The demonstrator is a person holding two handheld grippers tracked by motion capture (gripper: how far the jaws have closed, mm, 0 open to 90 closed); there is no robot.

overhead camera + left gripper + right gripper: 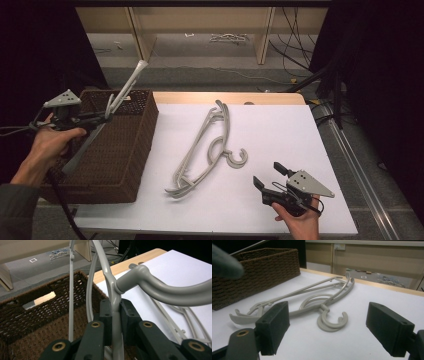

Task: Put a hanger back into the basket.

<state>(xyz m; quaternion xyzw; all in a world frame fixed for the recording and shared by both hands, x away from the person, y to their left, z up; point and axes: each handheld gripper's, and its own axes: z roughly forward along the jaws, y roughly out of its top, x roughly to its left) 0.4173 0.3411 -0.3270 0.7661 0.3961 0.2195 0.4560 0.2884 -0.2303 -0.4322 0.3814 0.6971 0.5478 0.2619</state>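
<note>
Left tool [113,322] clamping hanger [111,287], above basket [37,315]

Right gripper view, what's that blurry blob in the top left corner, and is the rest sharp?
In the right gripper view, the grey blob is too out of focus to identify; the hangers on the table and the wicker basket are sharp. In the left gripper view, the held hanger is slightly soft up close.

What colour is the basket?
The basket is dark brown, with a woven pattern. It shows best in the right gripper view.
</note>
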